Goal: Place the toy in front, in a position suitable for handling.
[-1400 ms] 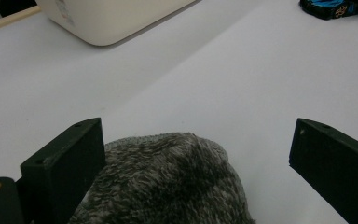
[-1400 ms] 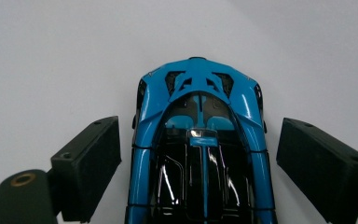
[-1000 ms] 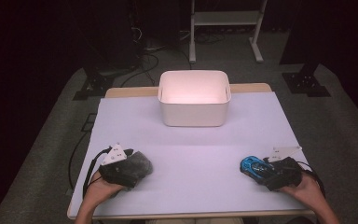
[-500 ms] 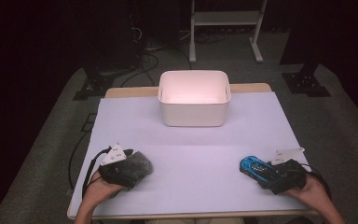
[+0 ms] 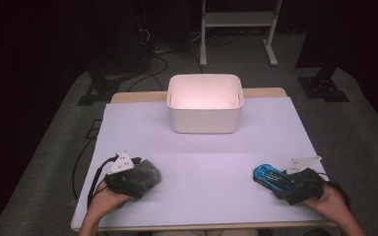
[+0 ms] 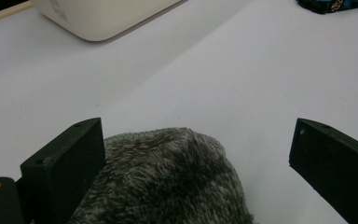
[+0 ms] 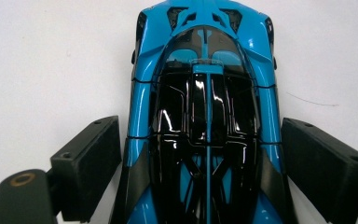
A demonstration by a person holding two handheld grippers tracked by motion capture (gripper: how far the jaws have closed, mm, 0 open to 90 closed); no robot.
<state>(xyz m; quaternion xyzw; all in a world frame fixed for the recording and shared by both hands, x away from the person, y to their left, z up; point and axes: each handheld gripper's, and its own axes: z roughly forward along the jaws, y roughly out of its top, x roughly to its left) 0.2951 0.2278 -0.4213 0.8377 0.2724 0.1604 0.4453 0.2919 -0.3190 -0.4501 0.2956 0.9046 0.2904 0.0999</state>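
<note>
A glossy blue and black toy car [image 5: 267, 175] [image 7: 205, 116] lies on the white table at the front right. My right gripper [image 5: 286, 183] [image 7: 200, 140] straddles its rear half, with the jaws open and close against both sides. At the front left, a grey fuzzy bundle [image 5: 146, 173] [image 6: 168, 182] rests on the table. My left gripper [image 5: 137, 178] [image 6: 198, 140] stands wide open around it; the bundle lies against the jaw at the left of that view and far from the other.
A white rectangular bin [image 5: 204, 120] [image 6: 88, 23] stands at the back centre of the table [image 5: 206, 162], with bare sheet between it and both grippers. Dark floor, cables and a metal stand's legs [image 5: 236, 19] lie beyond the far edge.
My right gripper has shifted very slightly around the car. The car, the fuzzy bundle and my left gripper have stayed where they were.
</note>
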